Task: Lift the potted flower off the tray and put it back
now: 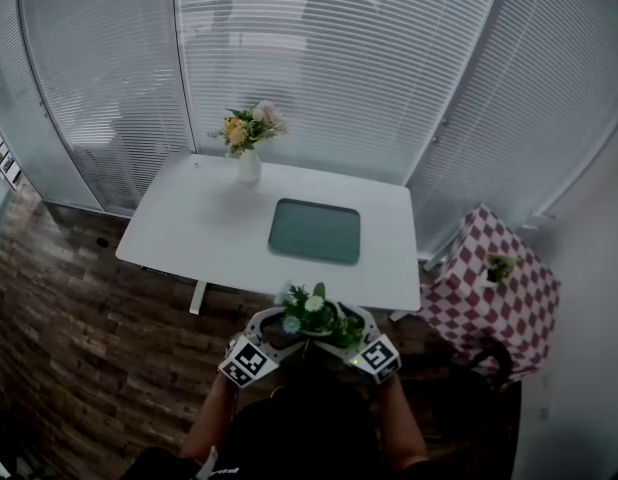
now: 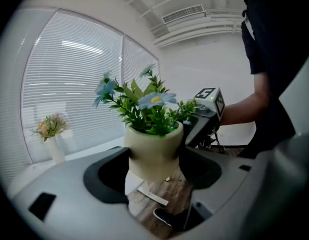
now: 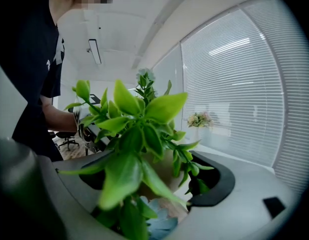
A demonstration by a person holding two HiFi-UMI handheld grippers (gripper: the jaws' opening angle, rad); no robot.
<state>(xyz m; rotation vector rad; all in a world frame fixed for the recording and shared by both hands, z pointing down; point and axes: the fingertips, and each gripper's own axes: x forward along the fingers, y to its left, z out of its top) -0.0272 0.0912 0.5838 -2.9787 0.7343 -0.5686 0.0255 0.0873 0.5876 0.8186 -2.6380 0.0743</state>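
Grippers, 2, hand-held: the left gripper point(image 1: 272, 326) and right gripper point(image 1: 351, 326) close from opposite sides on 1 load, carried in the air close to the person's body.

Table point(image 1: 189, 228): white, bearing 2 things. The tray point(image 1: 314, 231), dark green and bare, lies flat near the table's middle. A vase of flowers point(image 1: 248, 158) stands at the far edge, well apart from the tray.

Potted flower point(image 1: 311, 316): short of the table's near edge, over the wooden floor. In the left gripper view the cream pot point(image 2: 154, 151) stands upright and is clamped between the dark pads of the left gripper point(image 2: 154, 176). In the right gripper view the foliage screens most of the pot point(image 3: 164, 166). The jaws of the right gripper point(image 3: 154, 181) flank it and appear to grip it.

Step in hand, as judged: carrying the pot back to the tray. Both grips should be kept even and the pot level. It should be set down over the tray's centre, and neither jaw opened until the base rests flat.
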